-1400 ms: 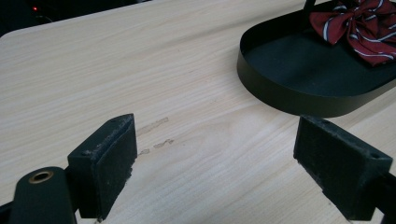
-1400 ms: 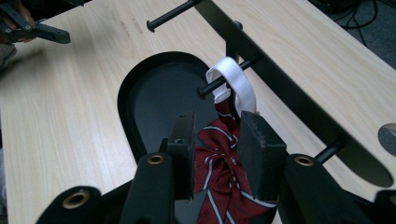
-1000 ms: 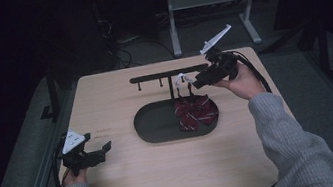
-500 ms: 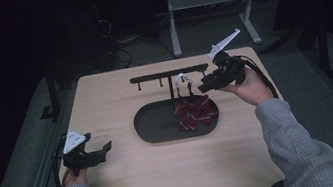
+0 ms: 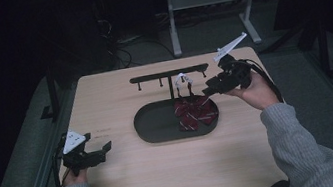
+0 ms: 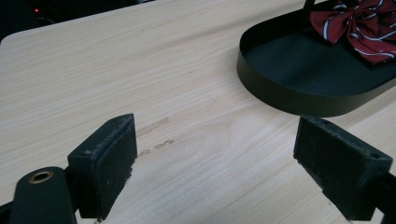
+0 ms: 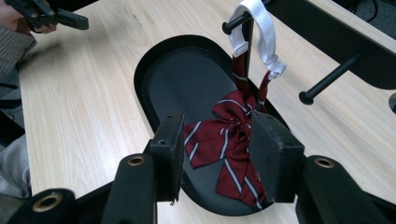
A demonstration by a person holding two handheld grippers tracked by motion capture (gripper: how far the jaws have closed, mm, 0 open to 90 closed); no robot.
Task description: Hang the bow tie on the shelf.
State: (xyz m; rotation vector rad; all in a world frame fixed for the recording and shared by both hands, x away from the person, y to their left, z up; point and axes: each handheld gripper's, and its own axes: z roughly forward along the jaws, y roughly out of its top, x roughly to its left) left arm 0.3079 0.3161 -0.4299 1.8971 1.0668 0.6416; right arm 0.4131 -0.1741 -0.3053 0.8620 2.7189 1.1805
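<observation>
A dark red striped bow tie (image 5: 193, 112) (image 7: 229, 140) hangs by its white strap (image 5: 182, 80) (image 7: 261, 32) from a peg (image 7: 238, 21) of the black rack (image 5: 152, 77). Its bow rests in the black oval tray (image 5: 147, 127) (image 7: 154, 93). My right gripper (image 5: 207, 89) (image 7: 217, 154) hovers just right of the strap, above the tray's right end. Its jaws have just been opening and stand apart with nothing pressed between them; the bow lies lower down beyond them. My left gripper (image 5: 103, 151) (image 6: 215, 168) rests open and empty on the table at the left, pointing at the tray (image 6: 280, 93).
The rack's crossbar carries several bare pegs (image 7: 327, 81) beside the strap. The light wooden table (image 5: 167, 174) has free room in front of and left of the tray. Beyond the far edge stand a dark floor and a metal frame (image 5: 210, 0).
The right gripper has drawn back to the right, away from the hanging strap, and its jaws stand wider. The left gripper has stayed put.
</observation>
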